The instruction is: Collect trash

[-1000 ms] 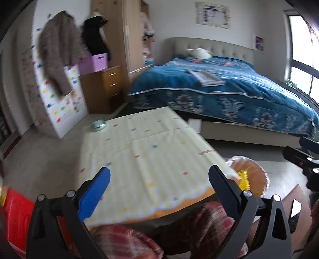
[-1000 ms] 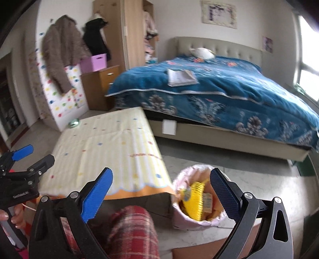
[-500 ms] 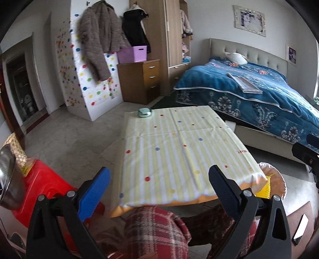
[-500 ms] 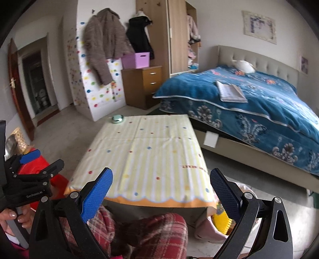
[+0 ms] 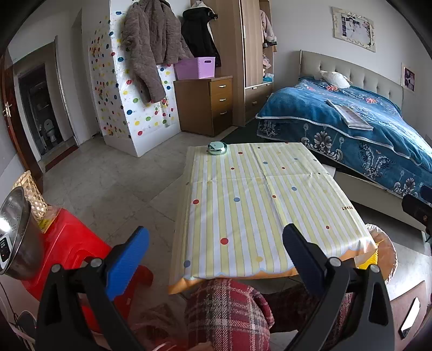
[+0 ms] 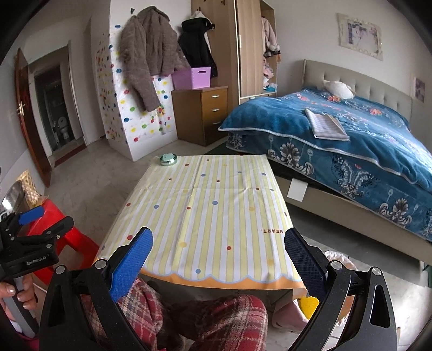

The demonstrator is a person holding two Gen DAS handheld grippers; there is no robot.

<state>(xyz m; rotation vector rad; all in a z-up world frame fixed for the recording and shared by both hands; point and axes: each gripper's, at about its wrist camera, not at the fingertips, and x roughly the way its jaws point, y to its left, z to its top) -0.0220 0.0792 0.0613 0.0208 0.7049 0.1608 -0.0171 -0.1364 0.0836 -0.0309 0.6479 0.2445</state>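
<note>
Trash bin [image 5: 388, 259] right of spread, empty left gripper [image 5: 216, 259] fingers.

Tablecloth [image 6: 216, 210]: printed word "HEART." near its right edge, reads upside down from the right wrist view; same print [image 5: 346, 208] in the left wrist view, only partly legible

Left gripper [image 6: 32, 243] body: white lettering "GenRobot.AI" on the black housing

Framed picture on the wall [image 5: 353, 25]: too blurred to read
</note>
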